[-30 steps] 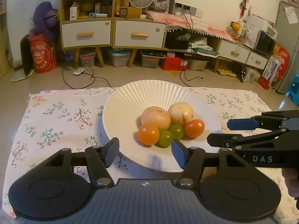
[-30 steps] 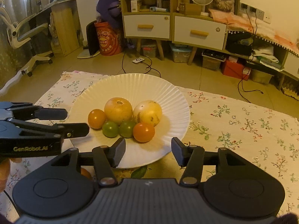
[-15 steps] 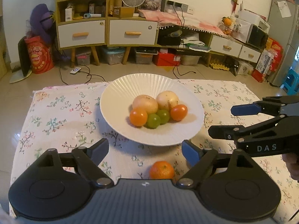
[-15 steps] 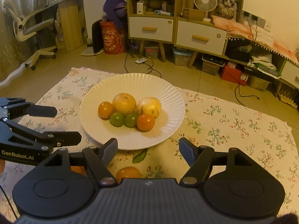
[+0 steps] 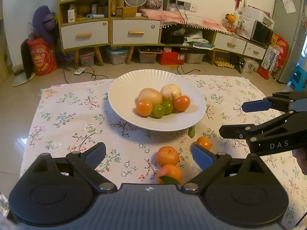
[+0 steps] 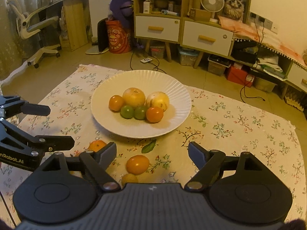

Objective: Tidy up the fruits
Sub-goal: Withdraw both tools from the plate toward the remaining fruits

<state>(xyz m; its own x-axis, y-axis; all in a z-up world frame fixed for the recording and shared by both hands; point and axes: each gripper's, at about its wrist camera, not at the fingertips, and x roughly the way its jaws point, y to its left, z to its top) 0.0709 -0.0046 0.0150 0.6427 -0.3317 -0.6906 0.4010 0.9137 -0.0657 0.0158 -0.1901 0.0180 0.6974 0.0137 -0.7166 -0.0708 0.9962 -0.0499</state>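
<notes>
A white plate (image 5: 122, 103) sits on the floral cloth (image 5: 73, 115) that covers the tabletop, and it holds six fruits in a cluster: two pale yellow fruits (image 5: 150, 95) at the back, and in front of them an orange tomato (image 5: 144, 107), two green tomatoes (image 5: 158, 111) and a second orange tomato on the right. Nearer the cameras, off the plate, two mandarins (image 5: 167, 156) lie touching each other on the cloth, a smaller orange fruit (image 5: 204, 142) lies just beside them, and a loose green leaf (image 5: 191, 132) lies at the plate's edge. The left gripper (image 5: 149, 153) hovers over the mandarins, its jaws having just been opening; they stand released and wide, gripping nothing. The right gripper (image 6: 152, 152) is likewise spread, its jaws having just opened too, and empty above the smaller orange fruit.
</notes>
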